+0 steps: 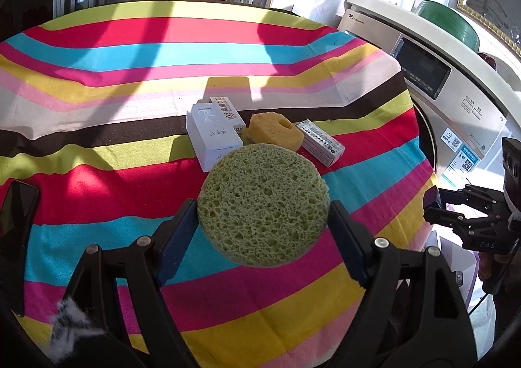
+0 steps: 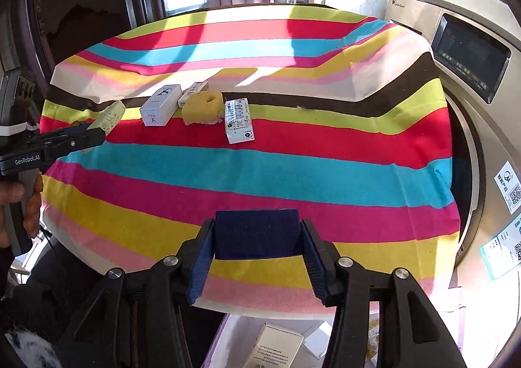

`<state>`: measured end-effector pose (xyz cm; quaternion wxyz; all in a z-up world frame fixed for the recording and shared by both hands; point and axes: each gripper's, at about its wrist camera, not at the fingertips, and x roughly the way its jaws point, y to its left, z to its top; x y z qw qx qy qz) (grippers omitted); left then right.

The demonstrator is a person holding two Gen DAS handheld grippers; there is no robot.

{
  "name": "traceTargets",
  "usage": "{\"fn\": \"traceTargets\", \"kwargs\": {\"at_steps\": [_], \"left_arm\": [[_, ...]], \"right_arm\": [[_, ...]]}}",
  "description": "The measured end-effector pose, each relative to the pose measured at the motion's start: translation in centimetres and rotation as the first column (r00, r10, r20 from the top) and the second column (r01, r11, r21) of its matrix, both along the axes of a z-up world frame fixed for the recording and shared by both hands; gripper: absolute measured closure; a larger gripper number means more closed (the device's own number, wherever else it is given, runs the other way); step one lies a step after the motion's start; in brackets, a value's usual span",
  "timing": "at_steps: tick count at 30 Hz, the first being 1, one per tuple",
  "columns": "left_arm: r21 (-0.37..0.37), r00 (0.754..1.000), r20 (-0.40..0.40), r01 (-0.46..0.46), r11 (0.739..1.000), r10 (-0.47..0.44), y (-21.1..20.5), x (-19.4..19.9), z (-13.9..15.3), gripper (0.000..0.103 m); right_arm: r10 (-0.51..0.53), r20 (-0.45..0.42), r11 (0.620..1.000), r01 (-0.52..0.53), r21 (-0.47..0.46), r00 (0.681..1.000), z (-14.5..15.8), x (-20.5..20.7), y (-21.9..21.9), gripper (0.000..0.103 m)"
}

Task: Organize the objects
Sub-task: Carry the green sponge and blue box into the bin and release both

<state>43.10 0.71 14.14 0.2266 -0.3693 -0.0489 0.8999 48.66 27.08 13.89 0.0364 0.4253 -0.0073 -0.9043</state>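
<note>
My left gripper point(image 1: 262, 215) is shut on a round green sponge point(image 1: 260, 185) and holds it above the striped tablecloth point(image 1: 130, 52). The same sponge point(image 2: 109, 119) shows at the left of the right wrist view. My right gripper point(image 2: 257, 231) is shut on a dark navy box point(image 2: 257, 238) over the table's near edge. Grouped mid-table lie a white box point(image 1: 211, 137), a box with orange print point(image 1: 228, 112), a yellow sponge point(image 1: 275, 130) and a white printed carton point(image 1: 320, 142).
A washing machine point(image 1: 439, 91) stands right against the table, with a green basin point(image 1: 446, 23) on top. A dark phone point(image 1: 18, 208) lies at the table's left edge. Below the near edge a pale bin point(image 2: 228, 332) holds white boxes point(image 2: 276, 348).
</note>
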Motion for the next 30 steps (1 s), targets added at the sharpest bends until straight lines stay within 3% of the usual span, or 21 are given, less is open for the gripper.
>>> {"fn": "traceTargets", "kwargs": {"at_steps": [5,8,12,16,19,23,30], "left_arm": [[-0.015,0.990,-0.011,0.138,0.990,-0.138,4.7,2.1,1.1,0.020],[-0.038,0.968,-0.021,0.250,0.967,-0.251,8.3,4.0,1.5,0.020],[-0.081,0.909,-0.004,0.415,0.906,-0.417,13.9,6.6,1.4,0.020],[-0.104,0.829,0.025,0.558,0.823,-0.559,19.2,8.9,0.9,0.020],[-0.139,0.789,0.041,0.612,0.778,-0.613,22.2,9.9,0.6,0.020],[-0.149,0.753,0.079,0.657,0.739,-0.654,25.2,10.3,-0.2,0.020],[-0.166,0.715,0.140,0.699,0.696,-0.685,29.1,10.8,-2.2,0.020]], "right_arm": [[-0.168,0.013,0.986,0.168,-0.010,0.986,-1.3,4.8,5.0,0.051],[-0.272,0.006,0.962,0.272,-0.005,0.962,-1.4,7.7,7.6,0.051],[-0.395,-0.003,0.918,0.395,0.034,0.919,-1.4,11.3,10.5,0.051],[-0.489,0.008,0.869,0.486,0.090,0.872,-1.9,13.8,13.1,0.051],[-0.526,0.015,0.848,0.522,0.094,0.850,-2.5,15.2,14.4,0.051],[-0.574,0.026,0.815,0.568,0.113,0.819,-3.4,16.6,15.6,0.051],[-0.593,0.040,0.799,0.583,0.146,0.804,-4.4,17.0,15.4,0.051]]}}
